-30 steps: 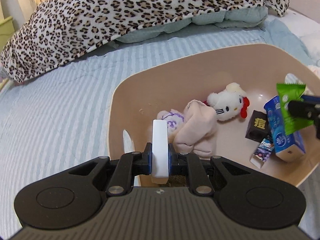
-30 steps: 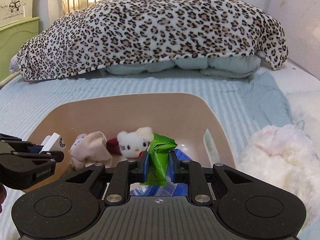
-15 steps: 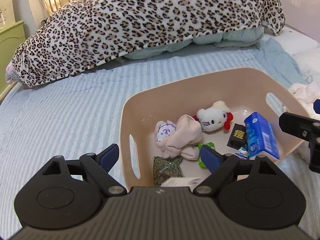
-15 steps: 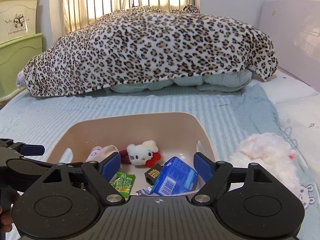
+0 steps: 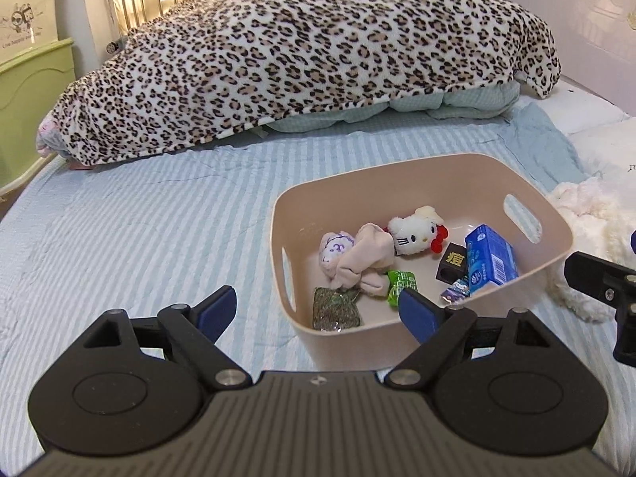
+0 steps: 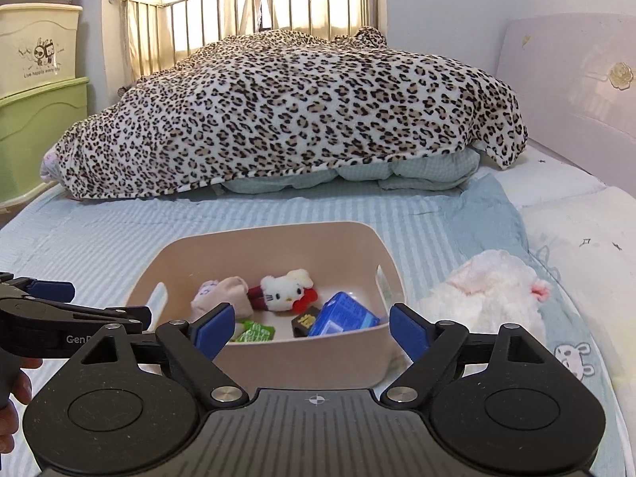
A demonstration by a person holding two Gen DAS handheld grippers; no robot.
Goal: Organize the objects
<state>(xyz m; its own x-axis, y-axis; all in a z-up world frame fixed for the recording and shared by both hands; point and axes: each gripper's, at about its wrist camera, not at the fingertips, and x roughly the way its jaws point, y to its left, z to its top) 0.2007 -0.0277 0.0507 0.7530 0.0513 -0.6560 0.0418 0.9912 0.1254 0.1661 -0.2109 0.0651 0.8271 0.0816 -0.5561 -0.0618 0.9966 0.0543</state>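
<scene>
A beige plastic basket (image 5: 397,183) (image 6: 302,351) stands on the striped bed. In it lie a white cat plush (image 5: 413,230) (image 6: 284,292), a pink cloth bundle (image 5: 361,262) (image 6: 222,292), a green snack packet (image 5: 401,284) (image 6: 256,332), a blue tissue pack (image 5: 491,260) (image 6: 344,316), a small black box (image 5: 453,266) (image 6: 306,320) and a dark green sachet (image 5: 336,308). My left gripper (image 5: 318,310) is open and empty, in front of the basket's near left corner. My right gripper (image 6: 312,328) is open and empty, in front of the basket's near wall.
A leopard-print blanket (image 5: 318,59) (image 6: 298,115) is heaped across the back of the bed. A fluffy white plush (image 5: 592,230) (image 6: 489,290) lies right of the basket. Green and cream storage boxes (image 6: 35,99) stand at the left. A headboard (image 6: 576,79) is on the right.
Both grippers opened: the left let go of a white bar, the right of the green snack packet, which now lies in the basket. Both then pulled back from the basket.
</scene>
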